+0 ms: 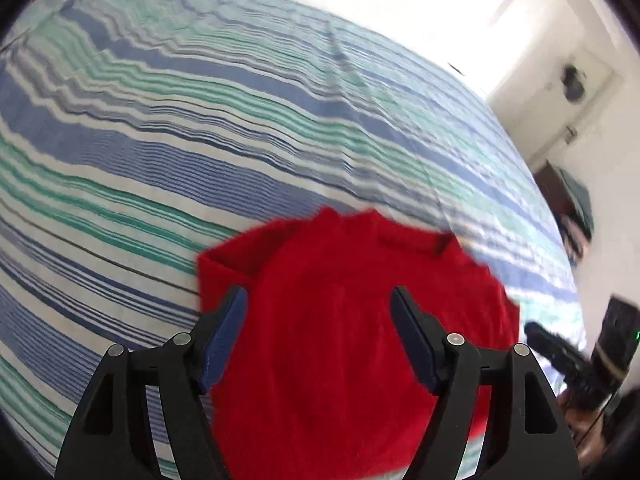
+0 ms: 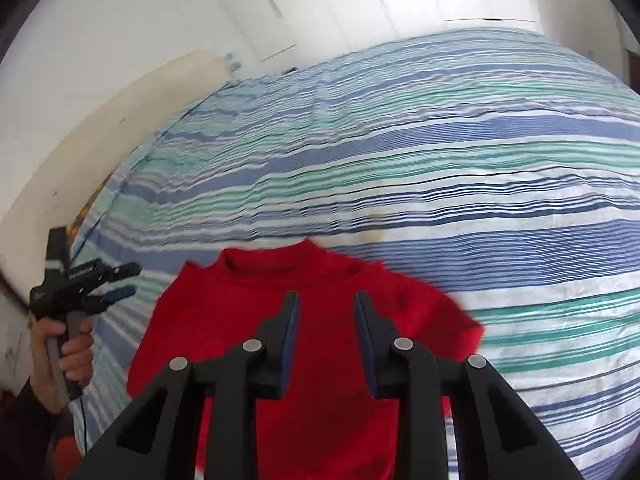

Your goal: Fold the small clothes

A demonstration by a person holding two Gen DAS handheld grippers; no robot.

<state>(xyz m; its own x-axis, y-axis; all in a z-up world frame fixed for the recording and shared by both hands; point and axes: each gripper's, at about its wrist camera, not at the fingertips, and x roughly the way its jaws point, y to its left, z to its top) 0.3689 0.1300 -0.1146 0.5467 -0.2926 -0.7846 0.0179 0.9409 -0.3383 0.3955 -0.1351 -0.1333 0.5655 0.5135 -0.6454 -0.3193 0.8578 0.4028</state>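
Note:
A small red knit sweater (image 1: 320,360) lies flat on the striped bedsheet (image 1: 160,140), collar pointing away from me. In the left wrist view my left gripper (image 1: 318,300) hovers over its body, jaws wide apart with nothing between the pads. In the right wrist view the sweater (image 2: 224,312) fills the lower middle. My right gripper (image 2: 327,300) stands just below the collar, jaws parted a little and gripping nothing. The left gripper (image 2: 135,280) also shows at that view's left edge, held in a hand (image 2: 76,352).
The blue, green and white striped sheet (image 2: 440,160) stretches far beyond the sweater. A beige headboard (image 2: 100,120) and white wall line one side. A white door (image 1: 560,92) and dark furniture (image 1: 560,192) stand past the bed's far edge.

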